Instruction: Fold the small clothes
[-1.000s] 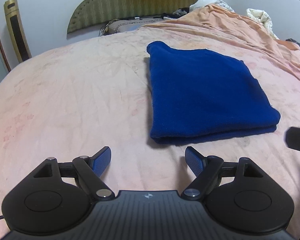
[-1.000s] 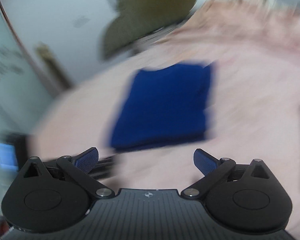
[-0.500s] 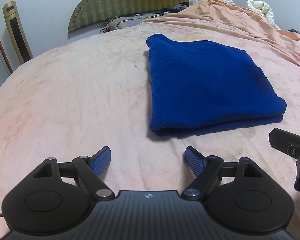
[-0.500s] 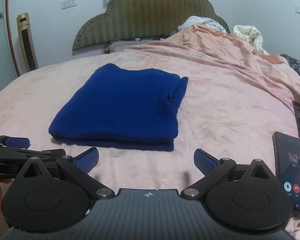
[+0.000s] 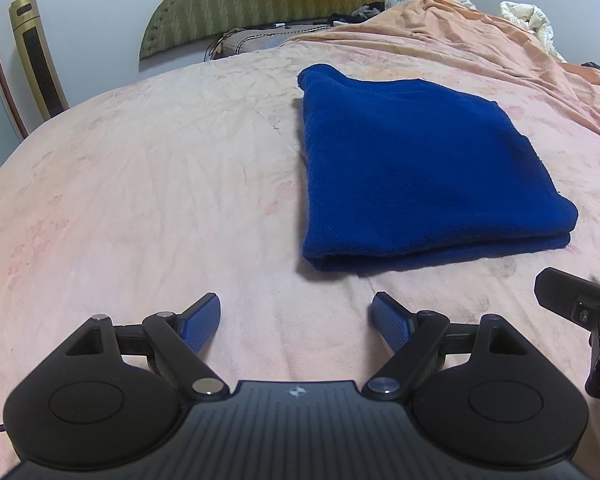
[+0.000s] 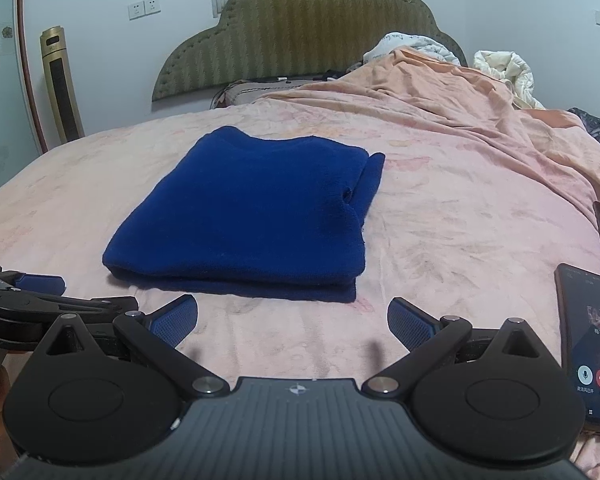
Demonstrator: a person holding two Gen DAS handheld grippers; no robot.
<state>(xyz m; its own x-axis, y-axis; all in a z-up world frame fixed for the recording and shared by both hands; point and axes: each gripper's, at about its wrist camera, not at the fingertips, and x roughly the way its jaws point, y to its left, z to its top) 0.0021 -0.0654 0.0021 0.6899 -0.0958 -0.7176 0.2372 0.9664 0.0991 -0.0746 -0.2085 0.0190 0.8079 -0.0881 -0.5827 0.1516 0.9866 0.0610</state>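
A dark blue garment lies folded into a flat rectangle on the pink bedsheet; in the right wrist view the same blue garment sits centre frame, its thick folded edge facing me. My left gripper is open over bare sheet, short of the garment's near left corner, with nothing between its fingers. My right gripper is open too, just in front of the near edge and apart from it. Each gripper shows at the other view's side edge.
A phone with a lit call screen lies on the sheet at the right. A rumpled orange blanket is heaped at the far right. A green headboard and a tall gold appliance stand at the back.
The right wrist view has gone from a tilted blur to a steady, level look at the garment. The right gripper has come further into the left view's right edge. The left gripper has kept still.
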